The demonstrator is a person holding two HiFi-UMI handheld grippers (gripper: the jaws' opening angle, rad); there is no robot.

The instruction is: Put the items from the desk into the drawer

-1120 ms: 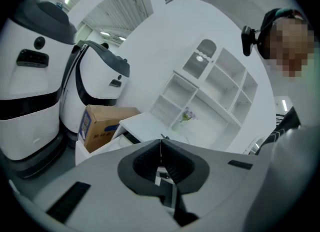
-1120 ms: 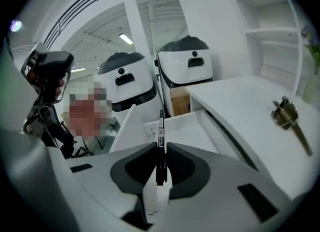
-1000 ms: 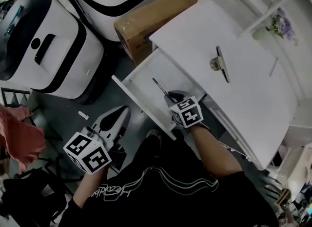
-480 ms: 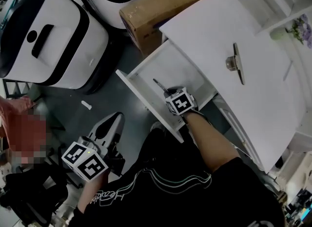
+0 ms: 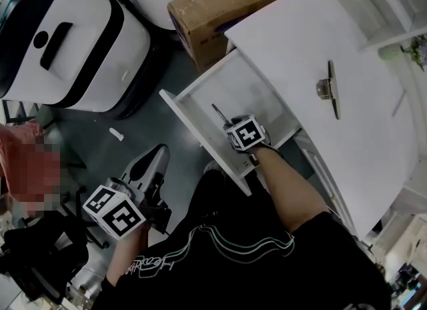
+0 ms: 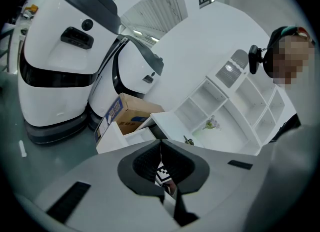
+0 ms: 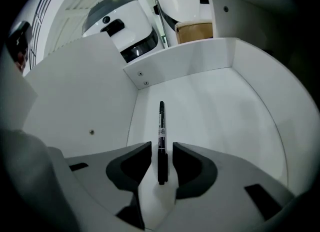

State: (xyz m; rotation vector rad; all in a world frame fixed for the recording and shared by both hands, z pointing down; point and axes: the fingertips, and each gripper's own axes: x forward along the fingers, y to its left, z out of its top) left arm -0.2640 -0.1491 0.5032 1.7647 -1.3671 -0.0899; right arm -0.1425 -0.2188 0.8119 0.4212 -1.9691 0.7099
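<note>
Cardboard box (image 5: 227, 9) beside white machines (image 5: 67, 42); small white piece (image 5: 116, 133) on floor (image 5: 157, 75).

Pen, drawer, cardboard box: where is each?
pen (image 7: 161, 126), right gripper view, middle of its barrel.
drawer (image 7: 190, 66), right gripper view, its far wall.
cardboard box (image 5: 230, 5), head view, its top face.

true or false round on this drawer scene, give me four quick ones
1. The pen lies in the open drawer. True.
2. The right gripper is clamped on the pen. False: its jaws have just been opening and stand apart, clear of the pen lying between them.
3. The left gripper holds an item. False: its jaws are together on nothing.
4. A metal thing lies on the desk. True.
</note>
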